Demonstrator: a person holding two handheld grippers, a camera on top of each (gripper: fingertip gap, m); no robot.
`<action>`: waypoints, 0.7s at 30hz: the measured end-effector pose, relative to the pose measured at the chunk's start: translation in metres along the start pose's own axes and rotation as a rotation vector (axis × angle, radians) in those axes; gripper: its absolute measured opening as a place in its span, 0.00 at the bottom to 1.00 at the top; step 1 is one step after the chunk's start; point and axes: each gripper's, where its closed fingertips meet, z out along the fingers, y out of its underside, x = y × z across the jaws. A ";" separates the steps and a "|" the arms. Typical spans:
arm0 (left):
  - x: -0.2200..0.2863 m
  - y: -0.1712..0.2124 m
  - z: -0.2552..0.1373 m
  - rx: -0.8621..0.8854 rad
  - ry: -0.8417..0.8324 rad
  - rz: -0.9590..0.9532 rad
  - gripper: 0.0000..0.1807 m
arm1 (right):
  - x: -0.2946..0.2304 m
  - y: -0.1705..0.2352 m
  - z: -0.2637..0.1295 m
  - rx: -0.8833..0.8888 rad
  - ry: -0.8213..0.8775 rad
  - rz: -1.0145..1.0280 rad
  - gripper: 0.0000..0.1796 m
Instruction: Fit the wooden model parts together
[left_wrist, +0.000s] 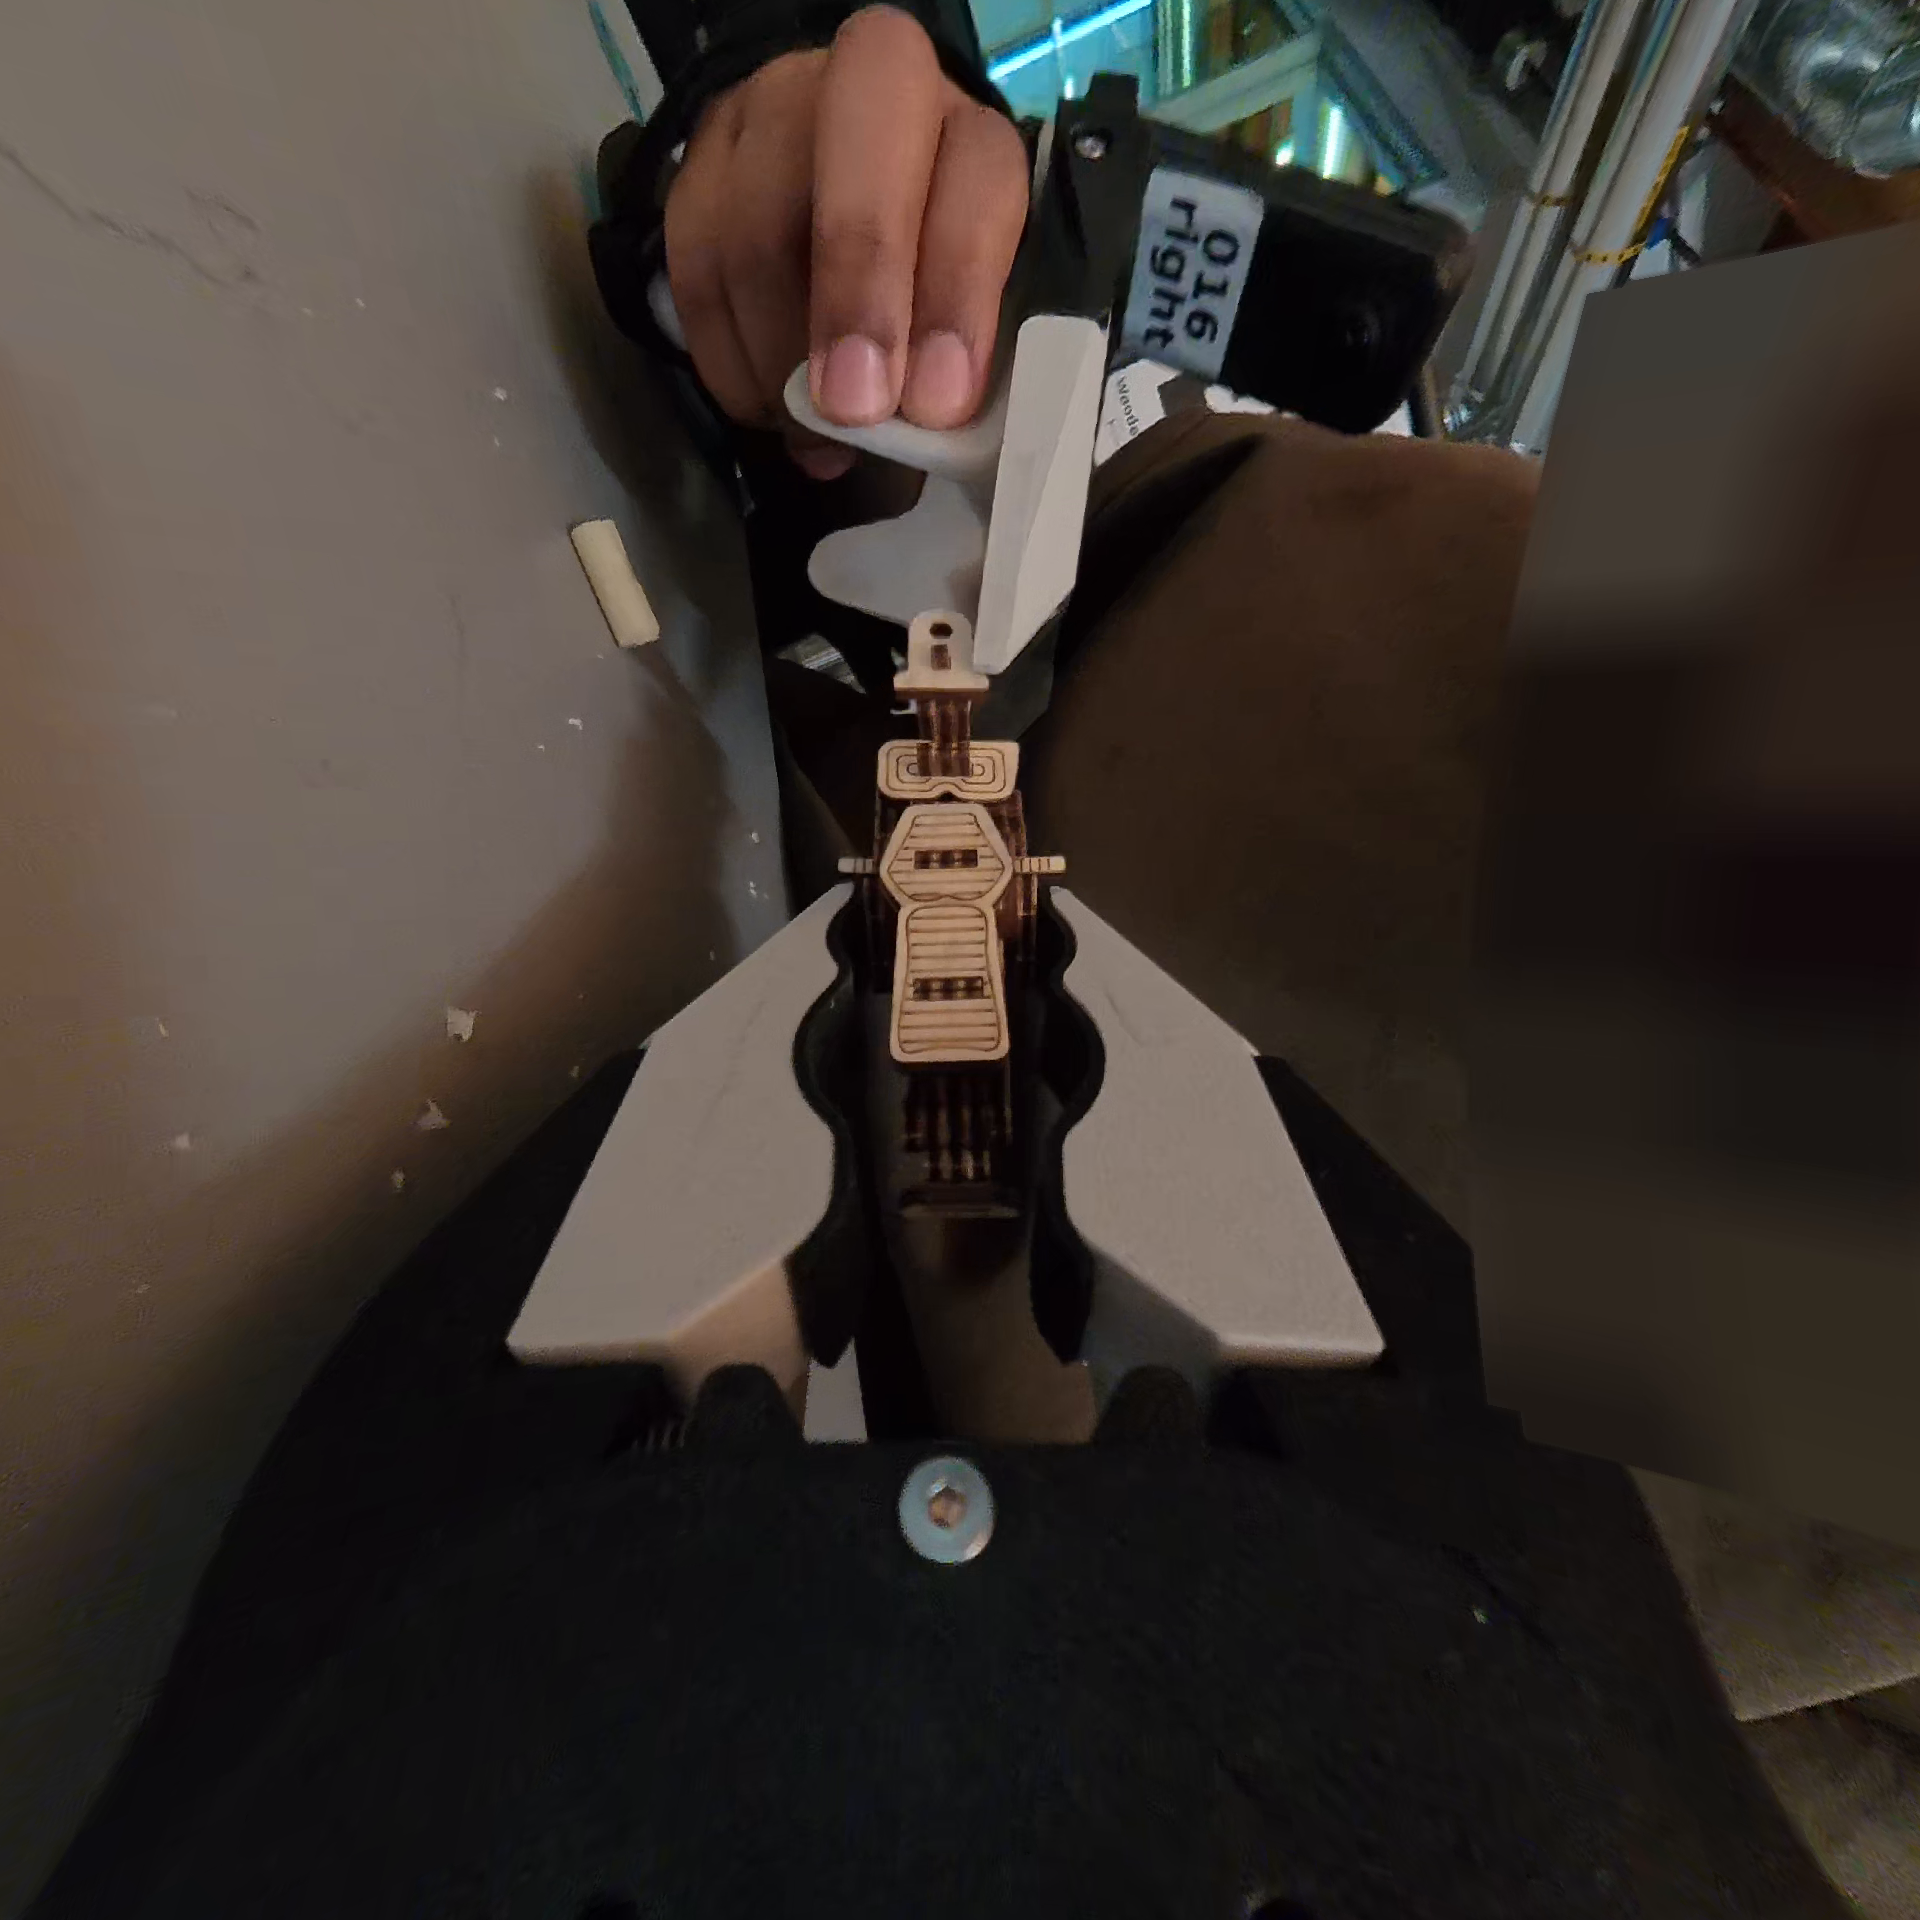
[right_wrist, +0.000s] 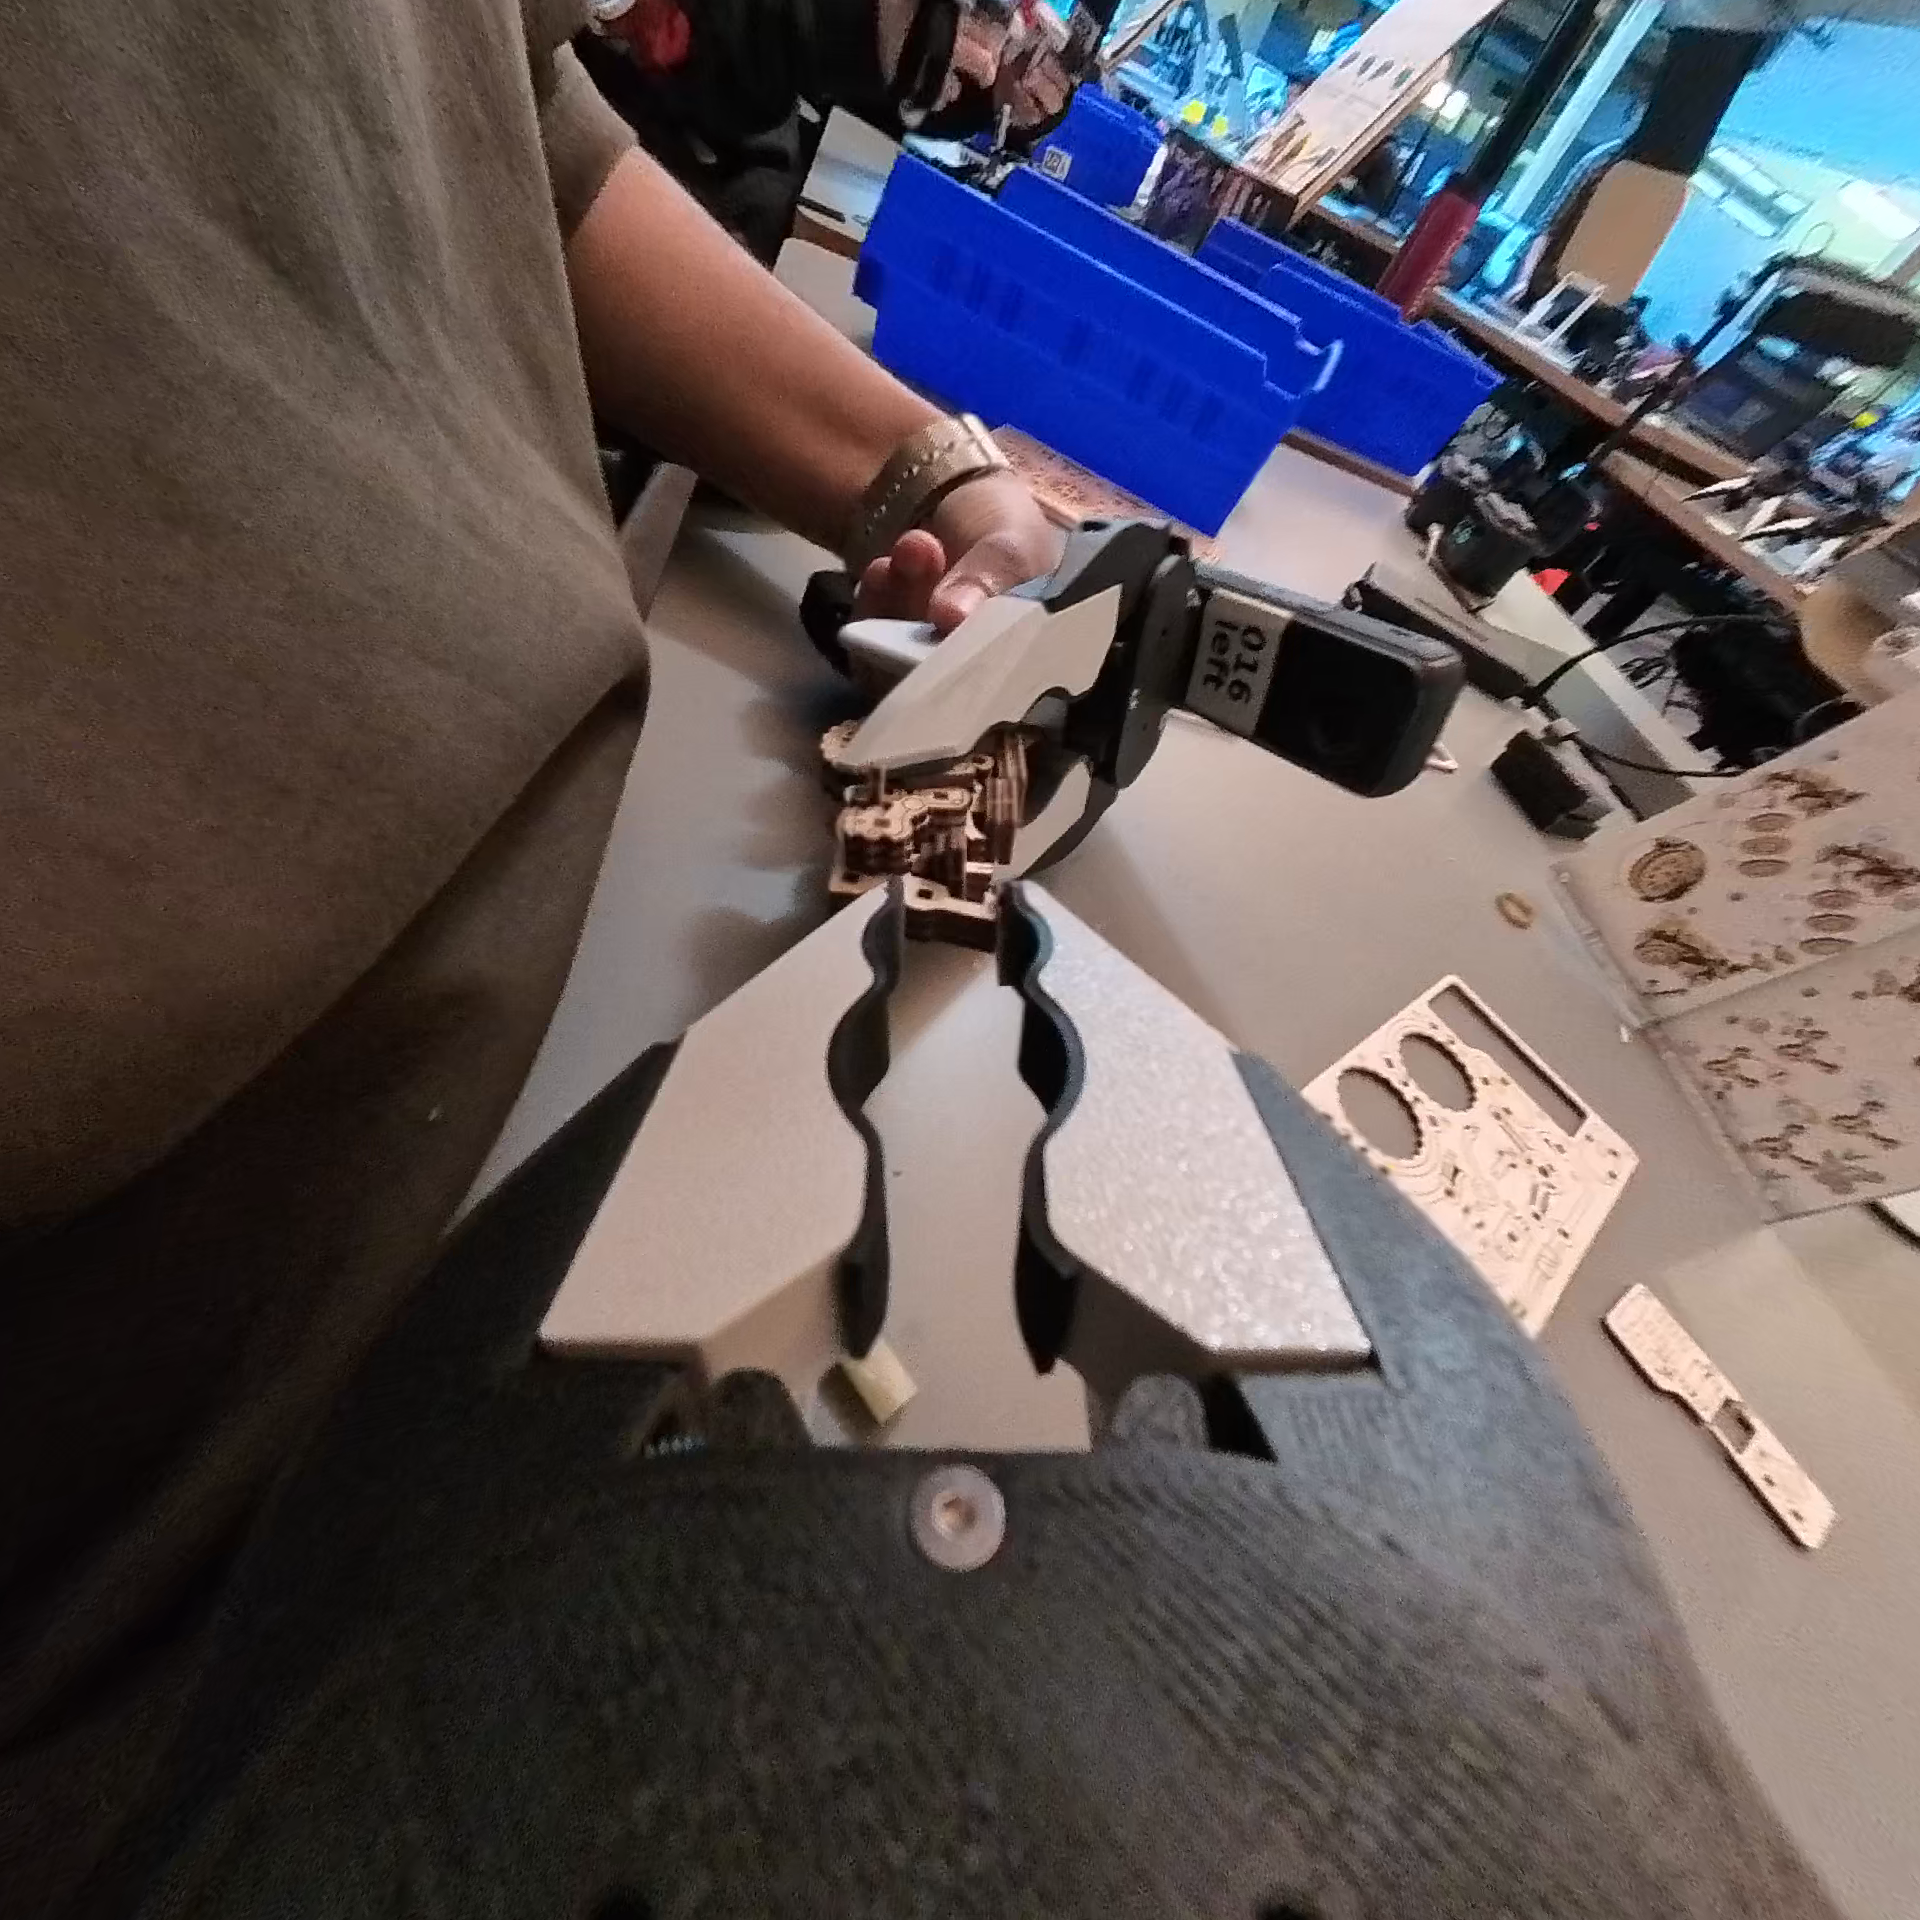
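Wooden model (left_wrist: 951, 956) is sitting clamped between my left gripper (left_wrist: 951, 914) fingers, long axis running straight out along them, above the table (right_wrist: 1299, 935). My right gripper (right_wrist: 945, 914) is hanging part-open, holding nothing, tips just beside the model's far end tab (left_wrist: 940, 655), approaching head-on from the opposite side.

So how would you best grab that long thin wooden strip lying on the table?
Grip the wooden strip across its narrow width near the middle, coming straight down from above. It lies flat on the table, apart from the cut-out sheet, with both long edges free.
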 end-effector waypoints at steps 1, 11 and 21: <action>0.001 -0.002 -0.001 0.010 0.010 0.000 0.15 | 0.002 -0.002 0.000 0.008 0.023 -0.012 0.10; 0.003 -0.004 -0.002 0.022 0.020 0.001 0.15 | 0.007 -0.002 -0.001 0.021 0.069 -0.032 0.11; 0.003 -0.006 -0.002 0.040 0.023 0.001 0.15 | 0.010 -0.002 -0.002 0.026 0.032 0.048 0.10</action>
